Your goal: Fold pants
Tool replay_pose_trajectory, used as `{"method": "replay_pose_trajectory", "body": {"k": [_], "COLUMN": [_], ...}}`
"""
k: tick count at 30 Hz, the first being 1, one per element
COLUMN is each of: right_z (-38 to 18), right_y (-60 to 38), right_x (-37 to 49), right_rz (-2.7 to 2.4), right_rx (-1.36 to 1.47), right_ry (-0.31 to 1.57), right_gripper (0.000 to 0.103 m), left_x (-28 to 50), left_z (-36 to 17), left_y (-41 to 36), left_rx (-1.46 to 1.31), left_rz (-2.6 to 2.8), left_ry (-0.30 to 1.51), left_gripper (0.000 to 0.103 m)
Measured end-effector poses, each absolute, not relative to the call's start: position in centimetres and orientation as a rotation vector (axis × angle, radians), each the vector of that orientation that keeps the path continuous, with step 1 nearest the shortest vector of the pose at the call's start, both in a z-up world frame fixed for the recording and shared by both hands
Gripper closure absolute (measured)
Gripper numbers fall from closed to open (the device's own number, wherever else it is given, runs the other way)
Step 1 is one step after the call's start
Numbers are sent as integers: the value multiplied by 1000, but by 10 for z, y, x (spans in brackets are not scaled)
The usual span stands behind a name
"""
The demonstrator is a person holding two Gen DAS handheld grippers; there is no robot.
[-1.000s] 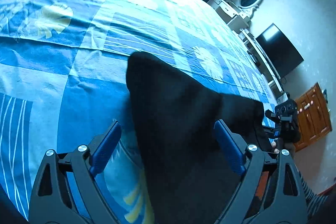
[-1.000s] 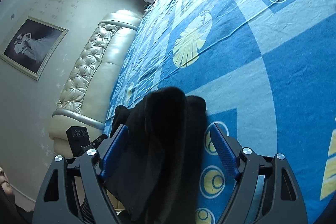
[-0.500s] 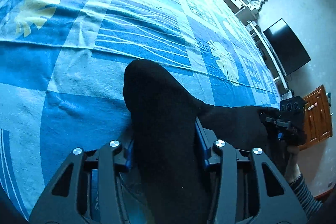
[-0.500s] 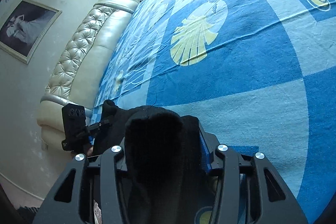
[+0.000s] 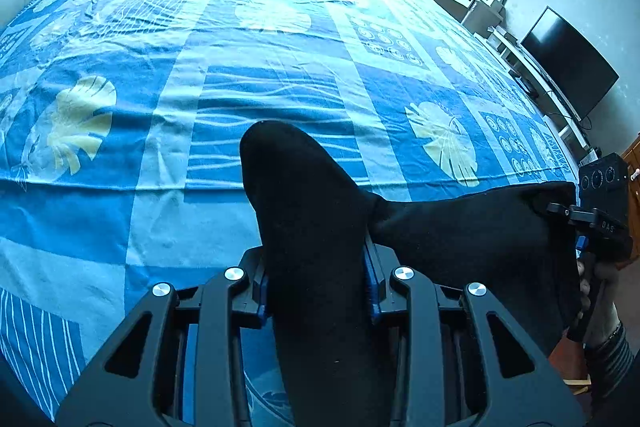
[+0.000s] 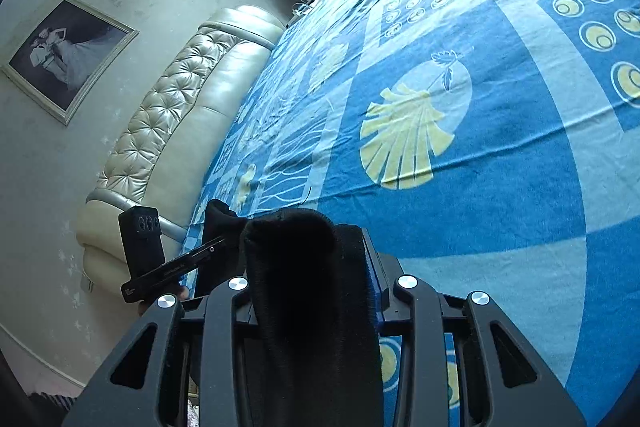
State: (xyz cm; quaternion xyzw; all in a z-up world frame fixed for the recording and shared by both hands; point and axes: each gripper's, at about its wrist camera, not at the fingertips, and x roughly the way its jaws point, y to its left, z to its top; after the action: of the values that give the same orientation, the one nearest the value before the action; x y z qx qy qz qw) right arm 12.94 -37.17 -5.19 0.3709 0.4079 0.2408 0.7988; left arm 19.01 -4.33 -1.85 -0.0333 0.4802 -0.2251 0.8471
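Bunching between each hand-held gripper's [image 5: 316,291] jaws, black pants [image 5: 304,195].

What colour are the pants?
Plain black pants, no visible pattern; clearest in the left wrist view.

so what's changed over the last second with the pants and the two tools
Both tools closed: a second ago each stood open around the black fabric pants; now the left tool and right tool are shut on them. The pants now look lifted, stretched between the tools above the blue patterned bedsheet. The bedsheet lies as before.
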Motion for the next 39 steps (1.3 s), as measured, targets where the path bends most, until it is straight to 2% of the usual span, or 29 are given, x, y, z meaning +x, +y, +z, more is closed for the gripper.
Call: {"method": "replay_pose_trajectory", "body": {"k": [7, 13, 23, 39], "right_z": [-47, -57, -94, -101], "right_y": [-378, -380, -391, -394], "right_x": [167, 190, 198, 199], "right_rz": [507, 486, 460, 472], "right_rx": [808, 813, 909, 949], "right_ry": [819, 842, 905, 908], "right_gripper": [68, 68, 68, 67], "left_x": [226, 250, 256, 259], "left_z": [-4, -18, -35, -44], "left_y": [-59, -63, -60, -59], "left_rx": [28, 45, 38, 38], "left_rz": [-420, -383, -385, -395], "left_ry": [931, 948, 975, 972], "left_gripper": [70, 70, 67, 61]}}
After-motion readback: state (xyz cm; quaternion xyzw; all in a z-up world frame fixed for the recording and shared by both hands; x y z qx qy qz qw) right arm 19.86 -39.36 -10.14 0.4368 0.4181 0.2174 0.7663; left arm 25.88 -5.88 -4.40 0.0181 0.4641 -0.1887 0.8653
